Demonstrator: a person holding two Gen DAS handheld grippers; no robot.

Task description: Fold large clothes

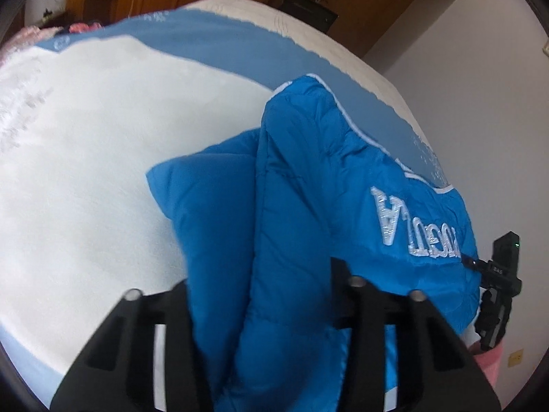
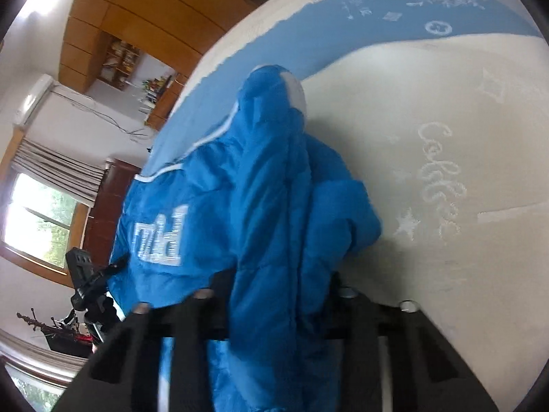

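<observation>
Blue padded jacket (image 1: 308, 206) hangs over the bed (image 1: 85, 171), clamped at once in left gripper (image 1: 267, 295) and right gripper (image 2: 274, 295) fingers, its length stretching away from both toward the bed.

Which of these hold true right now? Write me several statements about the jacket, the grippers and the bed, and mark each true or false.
1. The bright blue padded jacket is clamped in the left hand-held gripper. True.
2. The right hand-held gripper is open and holds nothing. False: it is shut on the same jacket.
3. The jacket bears white embroidered lettering. True.
4. The jacket lies flat and neatly folded. False: it hangs bunched between both grippers.
5. The white and light blue bed cover is plain red. False: white with a blue band.
</observation>
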